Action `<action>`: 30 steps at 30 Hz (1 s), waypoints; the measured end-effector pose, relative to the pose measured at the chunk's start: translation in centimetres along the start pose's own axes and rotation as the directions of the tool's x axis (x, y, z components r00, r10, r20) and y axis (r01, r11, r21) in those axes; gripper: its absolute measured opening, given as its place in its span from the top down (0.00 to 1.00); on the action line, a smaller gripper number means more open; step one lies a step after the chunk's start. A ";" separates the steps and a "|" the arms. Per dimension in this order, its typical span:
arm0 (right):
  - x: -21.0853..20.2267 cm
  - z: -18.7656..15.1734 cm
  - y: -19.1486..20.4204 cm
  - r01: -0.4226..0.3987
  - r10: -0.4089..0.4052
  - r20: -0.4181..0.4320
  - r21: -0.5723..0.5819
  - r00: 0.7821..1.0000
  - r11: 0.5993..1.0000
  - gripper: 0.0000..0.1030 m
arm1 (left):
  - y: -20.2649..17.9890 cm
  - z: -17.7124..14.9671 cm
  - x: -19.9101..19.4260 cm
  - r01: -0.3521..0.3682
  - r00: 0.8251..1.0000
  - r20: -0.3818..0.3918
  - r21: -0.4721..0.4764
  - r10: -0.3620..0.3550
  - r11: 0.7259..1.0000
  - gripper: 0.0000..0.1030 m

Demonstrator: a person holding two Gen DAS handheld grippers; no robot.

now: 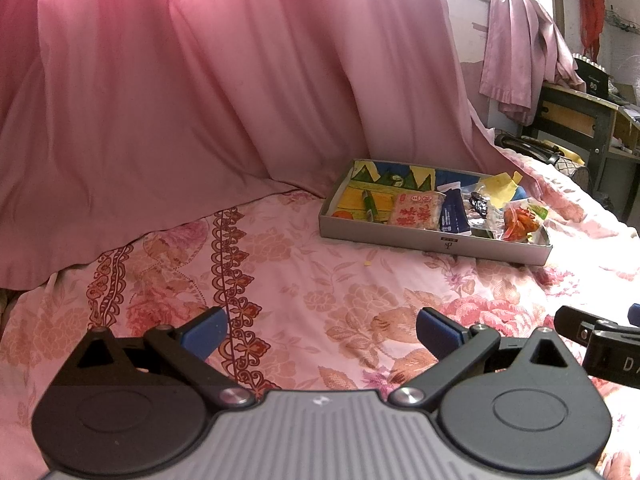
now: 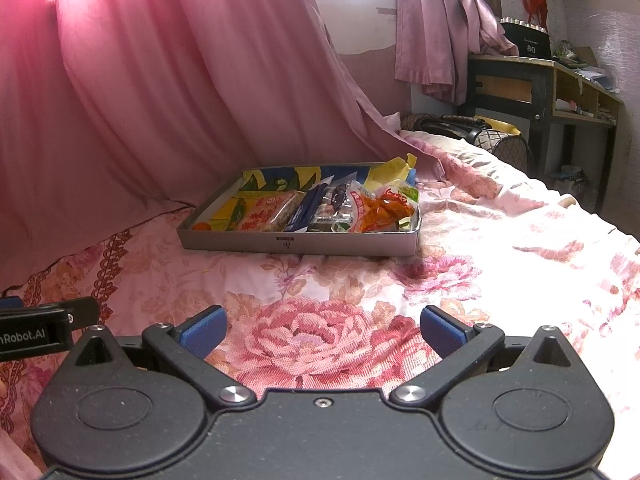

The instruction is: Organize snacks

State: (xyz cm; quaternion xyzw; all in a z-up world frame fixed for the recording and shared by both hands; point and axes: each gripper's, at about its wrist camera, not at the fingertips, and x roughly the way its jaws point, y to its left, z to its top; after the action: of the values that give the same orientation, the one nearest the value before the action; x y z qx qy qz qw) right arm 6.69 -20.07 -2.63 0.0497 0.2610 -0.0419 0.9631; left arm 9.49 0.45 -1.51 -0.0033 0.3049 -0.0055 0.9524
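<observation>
A shallow grey cardboard box (image 1: pixel 436 245) (image 2: pixel 300 245) sits on the floral bedspread ahead of both grippers. It holds several snack packets: a pink rice-cracker pack (image 1: pixel 416 210) (image 2: pixel 266 212), a dark blue pack (image 1: pixel 454 212) (image 2: pixel 306 208), an orange-red pack (image 1: pixel 520 220) (image 2: pixel 380 210) and a green stick (image 1: pixel 370 204). My left gripper (image 1: pixel 322 334) is open and empty, low over the bed. My right gripper (image 2: pixel 322 332) is open and empty too, well short of the box.
A pink curtain (image 1: pixel 200 100) (image 2: pixel 140 80) hangs behind the bed at left. A dark desk (image 2: pixel 540 84) (image 1: pixel 580 116) stands at the far right past the bed. A quilted bag (image 2: pixel 480 132) lies at the bed's far end.
</observation>
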 end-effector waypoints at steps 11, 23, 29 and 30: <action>0.0 -0.1 0.0 0.001 -0.001 -0.001 0.000 1.000 1.000 0.01 | 0.0 0.0 0.0 0.000 1.000 -0.001 0.000 0.000 1.000 0.00; 0.1 -0.1 0.1 0.002 -0.002 -0.002 -0.001 1.000 1.000 0.01 | 0.2 -0.2 0.0 -0.011 1.000 -0.019 -0.004 0.011 1.000 0.00; 0.1 -0.1 0.1 0.002 -0.002 -0.003 -0.002 1.000 1.000 0.01 | 0.3 -0.1 0.0 -0.023 0.999 -0.030 -0.002 0.023 1.000 0.00; 0.1 -0.1 0.1 0.002 -0.002 -0.003 -0.002 1.000 1.000 0.01 | 0.2 0.0 0.1 -0.023 0.999 -0.031 -0.001 0.023 1.000 0.00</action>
State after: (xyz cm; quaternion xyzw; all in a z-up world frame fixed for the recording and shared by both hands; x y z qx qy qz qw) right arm 6.73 -19.98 -2.76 0.0486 0.2626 -0.0426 0.9627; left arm 9.55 0.66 -1.56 -0.0003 0.3196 0.0054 0.9475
